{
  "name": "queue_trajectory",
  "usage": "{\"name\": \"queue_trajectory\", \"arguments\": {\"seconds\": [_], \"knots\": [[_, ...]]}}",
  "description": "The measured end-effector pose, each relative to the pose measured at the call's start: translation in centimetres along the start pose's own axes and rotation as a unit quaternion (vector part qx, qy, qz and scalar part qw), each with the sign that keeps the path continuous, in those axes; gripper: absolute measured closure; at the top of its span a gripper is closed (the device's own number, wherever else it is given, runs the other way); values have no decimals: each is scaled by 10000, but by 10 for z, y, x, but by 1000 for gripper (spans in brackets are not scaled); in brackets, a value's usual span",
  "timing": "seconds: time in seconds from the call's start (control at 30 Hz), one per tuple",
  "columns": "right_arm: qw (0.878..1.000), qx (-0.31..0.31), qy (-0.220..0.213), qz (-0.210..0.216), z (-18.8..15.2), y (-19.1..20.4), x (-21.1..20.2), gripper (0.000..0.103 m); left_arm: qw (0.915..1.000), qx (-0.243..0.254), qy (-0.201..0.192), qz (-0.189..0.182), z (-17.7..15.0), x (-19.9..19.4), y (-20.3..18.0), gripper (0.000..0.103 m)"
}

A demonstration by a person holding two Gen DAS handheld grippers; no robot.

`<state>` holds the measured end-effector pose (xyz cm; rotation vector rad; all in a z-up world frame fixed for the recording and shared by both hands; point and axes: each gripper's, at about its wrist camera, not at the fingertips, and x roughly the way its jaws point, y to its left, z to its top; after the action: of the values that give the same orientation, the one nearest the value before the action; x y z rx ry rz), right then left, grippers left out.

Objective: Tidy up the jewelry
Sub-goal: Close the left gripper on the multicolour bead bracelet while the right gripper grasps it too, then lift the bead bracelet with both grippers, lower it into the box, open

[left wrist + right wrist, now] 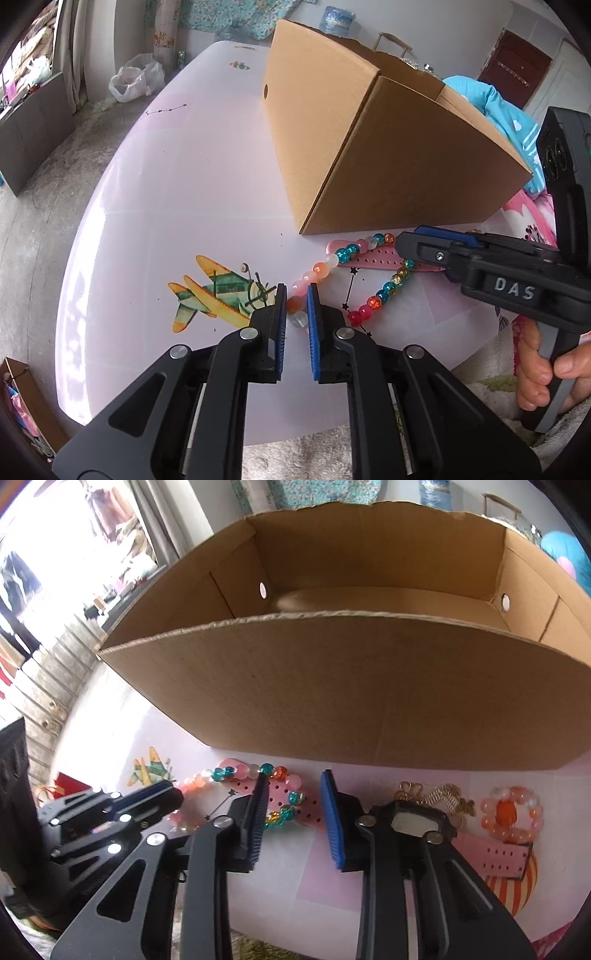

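left gripper (296,295): nearest the lens; your jaws are clamped on the pale orange end of the bead necklace (364,275), a bead pinched between the blue pads. Low pinch, probably so the strand lifts without scattering.
bead necklace: loop lies on the pink table (177,177) just in front of the cardboard box (369,147), draped across the pink watch strap (373,258).
right gripper (295,794): your jaws straddle the teal-and-amber stretch of the loop and the strap; pads aren't pressing on anything yet, so it holds nothing. Two pick points look meant to carry the loop slack-free.
cardboard box: open top, likely the drop target; tall near wall means you'd need to lift clear of it.
right side: gold clip (436,794) and peach bead bracelet (511,812) untouched.
hidden: box floor mostly blocked by the near wall, contents unknown. The left gripper's fingers cover part of the strand. Second strap piece at right is cut off behind the right gripper's body.
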<state>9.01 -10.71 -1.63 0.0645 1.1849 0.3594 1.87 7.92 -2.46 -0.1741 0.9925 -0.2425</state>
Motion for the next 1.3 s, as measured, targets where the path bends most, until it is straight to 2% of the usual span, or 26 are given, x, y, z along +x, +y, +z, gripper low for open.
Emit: {"name": "queue_trajectory", "arguments": {"seconds": [0.13, 0.33, 0.47, 0.53, 0.6, 0.67, 0.73, 0.87, 0.97, 1.13, 1.2, 1.3], "knots": [[9999, -87, 106, -71, 2, 2, 9, 82, 9999, 109, 35, 24, 4, 3, 0, 91], [9998, -148, 121, -78, 7, 3, 16, 82, 9992, 394, 94, 17, 7, 7, -13, 73], [9997, -242, 68, -78, 8, 6, 17, 85, 9971, 682, 62, 340, 6, 11, -25, 73], [9998, -211, 58, 39, 6, 4, 16, 91, 9956, 779, 47, 512, 5, 12, -30, 73], [9997, -245, -7, 45, 5, 6, 15, 93, 9930, 912, 11, 753, 5, 15, -36, 76], [9995, -302, -71, 68, 3, 6, 15, 93, 9891, 1112, -65, 966, 4, 17, -41, 84], [9993, -331, -150, 119, 2, 7, 12, 93, 9872, 1255, -88, 983, 2, 17, -48, 94], [9982, -373, -386, 254, -1, 10, -2, 93, 9815, 1516, -131, 1164, 1, 16, -57, 95], [9966, -442, -620, 324, -3, 14, -19, 93, 9838, 1438, -281, 1029, 2, 0, -61, 95], [9915, -501, -1091, 499, -9, 13, -64, 93, 9871, 1185, -797, 728, 18, -50, -69, 95], [9870, -626, -1372, 551, -6, 16, -88, 93, 9848, 1181, -1117, 618, 32, -74, -75, 95], [9757, -933, -1876, 636, 15, 19, -130, 93, 9763, 1336, -1622, 508, 59, -105, -89, 95]]}}
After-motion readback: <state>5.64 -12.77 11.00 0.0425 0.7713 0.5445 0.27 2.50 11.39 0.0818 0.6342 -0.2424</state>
